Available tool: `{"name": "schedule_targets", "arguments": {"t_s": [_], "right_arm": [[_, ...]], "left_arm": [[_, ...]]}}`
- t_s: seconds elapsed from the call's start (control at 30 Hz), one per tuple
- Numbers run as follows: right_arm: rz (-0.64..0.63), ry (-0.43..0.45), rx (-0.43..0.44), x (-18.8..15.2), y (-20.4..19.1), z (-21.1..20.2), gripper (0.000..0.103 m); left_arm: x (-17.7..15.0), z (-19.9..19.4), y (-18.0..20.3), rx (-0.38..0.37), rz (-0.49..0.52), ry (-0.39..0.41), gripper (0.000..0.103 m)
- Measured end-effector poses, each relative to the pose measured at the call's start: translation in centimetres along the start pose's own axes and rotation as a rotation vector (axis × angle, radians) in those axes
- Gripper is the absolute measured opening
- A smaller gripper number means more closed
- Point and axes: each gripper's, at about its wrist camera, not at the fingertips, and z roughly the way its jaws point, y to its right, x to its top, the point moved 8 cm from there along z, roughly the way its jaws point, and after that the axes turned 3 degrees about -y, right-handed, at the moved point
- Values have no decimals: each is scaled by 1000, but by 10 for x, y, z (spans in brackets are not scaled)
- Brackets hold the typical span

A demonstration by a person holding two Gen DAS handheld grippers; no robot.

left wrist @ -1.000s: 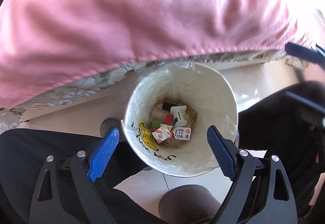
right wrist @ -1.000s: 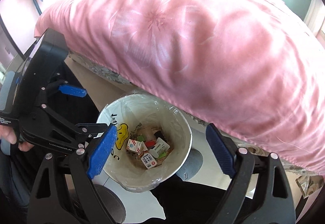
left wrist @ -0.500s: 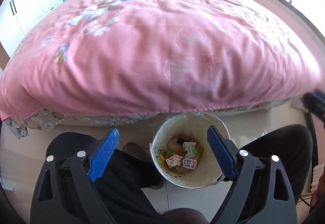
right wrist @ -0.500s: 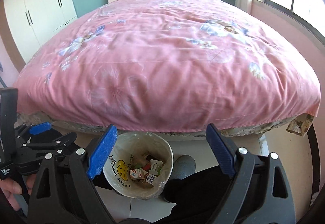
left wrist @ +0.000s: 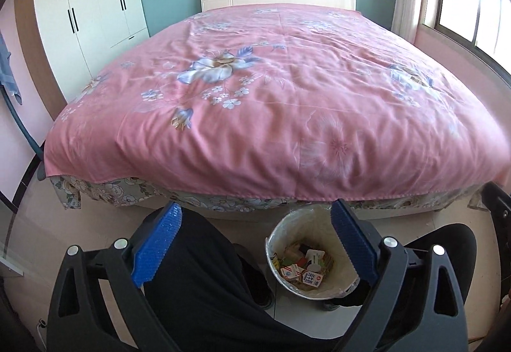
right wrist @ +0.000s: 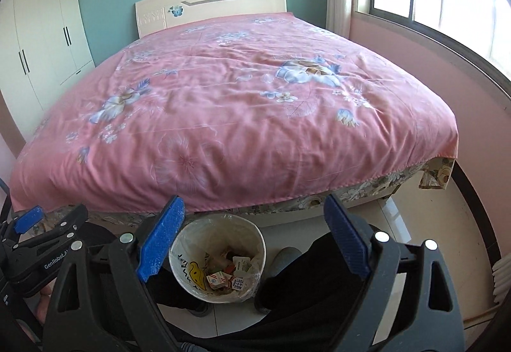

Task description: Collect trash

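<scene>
A white trash bin [left wrist: 275, 251] with a plastic liner stands on the floor at the foot of the bed, between the person's legs. It holds several small cartons and wrappers [left wrist: 302, 269]. The bin also shows in the right wrist view [right wrist: 186, 259] with its trash [right wrist: 228, 272]. My left gripper [left wrist: 254, 248] is open and empty, high above the bin. My right gripper [right wrist: 254, 243] is open and empty, also above the bin. The left gripper also shows at the left edge of the right wrist view [right wrist: 48, 224].
A large bed with a pink floral cover [left wrist: 271, 103] fills the middle of both views. A white wardrobe [left wrist: 92, 10] stands at the left and a window [right wrist: 447, 0] at the right. The person's dark-trousered legs [left wrist: 204, 285] flank the bin on the tiled floor.
Both grippers have lifted up and back from just over the bin. The bin now looks small and low, and the whole bed and room have come into sight.
</scene>
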Motion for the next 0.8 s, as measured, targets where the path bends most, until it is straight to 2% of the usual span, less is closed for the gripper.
{"name": "schedule_targets", "arguments": {"t_s": [0.07, 0.13, 0.27, 0.8], "right_arm": [[5, -9, 12, -5, -1, -4, 87], [10, 3, 1, -7, 0, -9, 87], [7, 27, 18, -6, -5, -17, 87], [-5, 19, 27, -9, -11, -18, 87]], "left_arm": [[2, -12, -7, 36, -13, 26, 96], [5, -22, -12, 7, -44, 58, 96], [8, -31, -19, 18, -60, 77, 96], [9, -32, -18, 16, -45, 63, 96]]}}
